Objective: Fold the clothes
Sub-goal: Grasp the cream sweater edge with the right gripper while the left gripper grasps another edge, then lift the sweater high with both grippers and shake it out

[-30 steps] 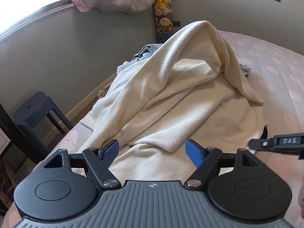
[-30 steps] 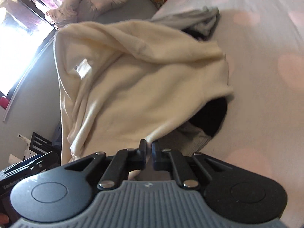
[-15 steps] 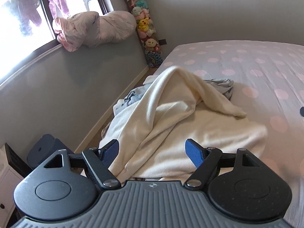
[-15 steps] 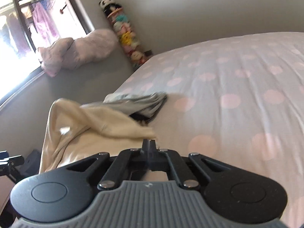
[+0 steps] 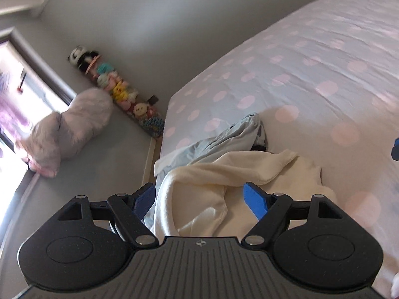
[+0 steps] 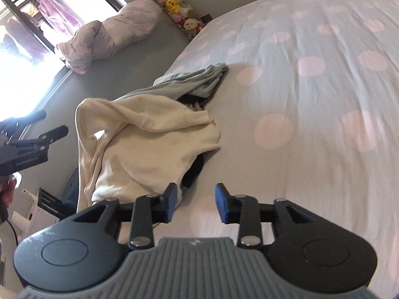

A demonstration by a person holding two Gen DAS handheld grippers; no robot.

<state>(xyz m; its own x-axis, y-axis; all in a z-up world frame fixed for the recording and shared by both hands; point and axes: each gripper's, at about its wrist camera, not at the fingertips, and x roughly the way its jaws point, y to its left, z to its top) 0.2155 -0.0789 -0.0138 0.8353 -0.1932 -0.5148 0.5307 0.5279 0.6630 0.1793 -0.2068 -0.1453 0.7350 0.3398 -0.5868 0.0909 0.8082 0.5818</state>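
Observation:
A cream sweatshirt lies crumpled near the left edge of the bed, over a pale grey-blue garment and something black beneath. In the left wrist view the cream sweatshirt sits just past my open left gripper, which holds nothing. My right gripper is open above the bedsheet, its left finger beside the sweatshirt's near hem, with nothing between the pads. The left gripper shows at the left edge of the right wrist view, held by a hand.
The bed has a pale sheet with pink dots. A grey wall runs along its left side, with a bundled pink duvet on the window sill and a column of plush toys in the corner. White furniture stands on the floor.
My right gripper has opened and let go of the cream sweatshirt, which dropped into a heap. Both grippers have lifted and tilted away from the pile.

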